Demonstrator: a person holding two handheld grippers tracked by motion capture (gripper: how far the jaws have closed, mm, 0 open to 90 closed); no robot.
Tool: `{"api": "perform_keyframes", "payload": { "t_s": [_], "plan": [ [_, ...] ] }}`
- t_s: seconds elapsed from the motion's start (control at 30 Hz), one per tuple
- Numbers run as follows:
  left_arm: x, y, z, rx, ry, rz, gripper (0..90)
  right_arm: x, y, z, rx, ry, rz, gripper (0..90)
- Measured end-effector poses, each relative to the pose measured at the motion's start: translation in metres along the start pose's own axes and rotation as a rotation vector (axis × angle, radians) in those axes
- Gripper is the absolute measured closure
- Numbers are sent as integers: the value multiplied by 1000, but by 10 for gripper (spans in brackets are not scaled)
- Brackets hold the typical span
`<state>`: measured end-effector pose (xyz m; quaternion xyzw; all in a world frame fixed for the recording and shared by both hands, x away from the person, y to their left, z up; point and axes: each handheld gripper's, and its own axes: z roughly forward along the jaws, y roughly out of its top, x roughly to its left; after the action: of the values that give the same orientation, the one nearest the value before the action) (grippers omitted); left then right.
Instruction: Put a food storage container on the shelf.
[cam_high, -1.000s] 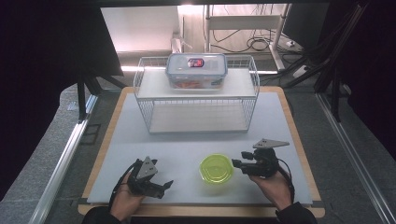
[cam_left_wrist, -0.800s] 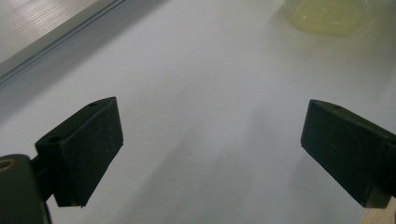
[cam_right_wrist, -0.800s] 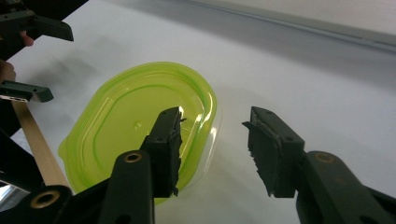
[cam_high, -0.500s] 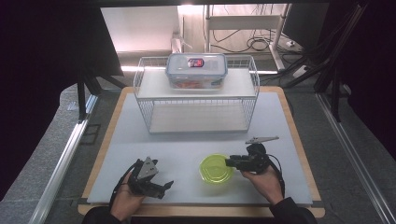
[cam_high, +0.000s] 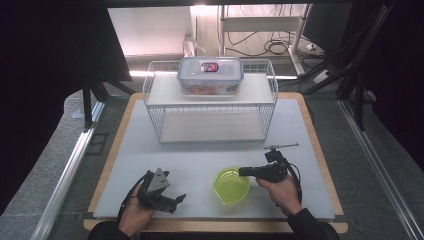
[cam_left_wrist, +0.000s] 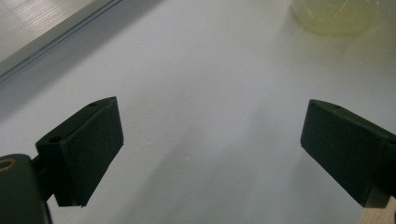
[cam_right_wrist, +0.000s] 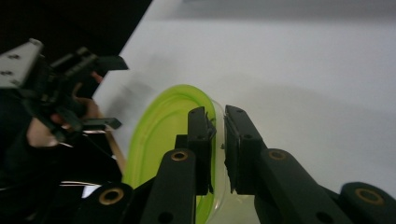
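1. The green bowl (cam_high: 231, 184) sits on the white mat (cam_high: 200, 155) near your edge of the table, between your two hands.
2. Your right gripper (cam_high: 243, 171) has just been closing its jaws and now pinches the bowl's near-side rim (cam_right_wrist: 212, 140) between its pads.
3. Your left gripper (cam_high: 176, 199) hovers wide open over bare mat, holding nothing.
4. The rim is thin and the bite shallow; lift too fast and the bowl may tip or slip free.
5. Beyond stands a wire rack (cam_high: 210, 102) with a lidded container (cam_high: 210, 75) on top; dark surroundings, cables behind.
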<state>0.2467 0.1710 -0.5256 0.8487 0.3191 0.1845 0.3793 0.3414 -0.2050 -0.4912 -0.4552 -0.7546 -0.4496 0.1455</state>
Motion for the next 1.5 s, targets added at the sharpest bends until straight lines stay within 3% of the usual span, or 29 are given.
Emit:
{"api": "perform_keyframes", "payload": {
  "t_s": [0.2, 0.27, 0.47, 0.7, 0.9, 1.1, 1.2, 1.5],
  "plan": [
    [0, 0, 0, -1, 1, 0, 56, 0, 4, -3, -23, 30, 17, 833],
    [0, 0, 0, -1, 0, -1, 57, -1, 5, -5, -29, 62, 41, 839],
    [0, 0, 0, -2, 0, 0, 57, -2, 7, -6, -42, 81, 47, 844],
    [-1, 0, 1, 0, -1, 3, 57, 3, 7, -1, -39, 13, -46, 786],
    [-1, 0, 1, 0, -2, 3, 57, -4, 3, 7, 0, -6, -16, 796],
    [-1, 0, 1, 2, -3, 7, 57, -7, 3, 8, 18, 17, 19, 816],
    [-1, 0, 1, 2, -2, 9, 57, -6, 3, 7, 9, 20, 28, 819],
    [-1, 0, 1, 1, -1, 9, 57, -10, 7, -4, -48, 88, 88, 821]
  ]
}}
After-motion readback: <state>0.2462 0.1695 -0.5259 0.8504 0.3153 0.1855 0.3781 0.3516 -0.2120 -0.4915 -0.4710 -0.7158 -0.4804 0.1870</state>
